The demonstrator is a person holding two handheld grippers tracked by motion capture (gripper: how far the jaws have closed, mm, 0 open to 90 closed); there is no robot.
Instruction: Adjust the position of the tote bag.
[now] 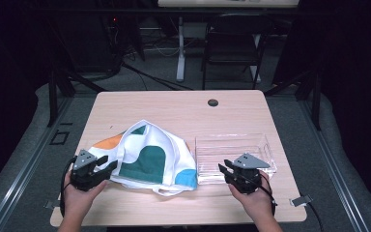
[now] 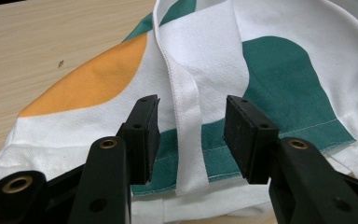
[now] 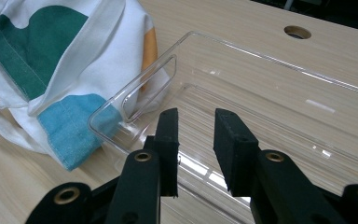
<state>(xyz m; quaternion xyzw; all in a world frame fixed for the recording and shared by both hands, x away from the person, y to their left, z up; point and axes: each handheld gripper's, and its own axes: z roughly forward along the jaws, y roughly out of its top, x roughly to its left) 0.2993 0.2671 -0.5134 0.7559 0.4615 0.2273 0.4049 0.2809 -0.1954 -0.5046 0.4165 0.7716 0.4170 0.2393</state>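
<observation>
- The cloth bag (image 1: pixel 147 159), white with green, orange and blue patches, lies crumpled in the lower middle of the high view, beside the clear tray (image 1: pixel 265 145), touching its left wall.
- The left gripper (image 2: pixel 191 135) hangs over the bag's white strap (image 2: pixel 189 140), jaws apart on either side of it without pressing, probably lined up to pinch that strap.
- The right gripper (image 3: pixel 196 140), jaws open and empty, straddles the tray's near rim at lower right of the high view, likely to steady the tray.
- The table (image 1: pixel 174 104) beyond lies bare.
</observation>
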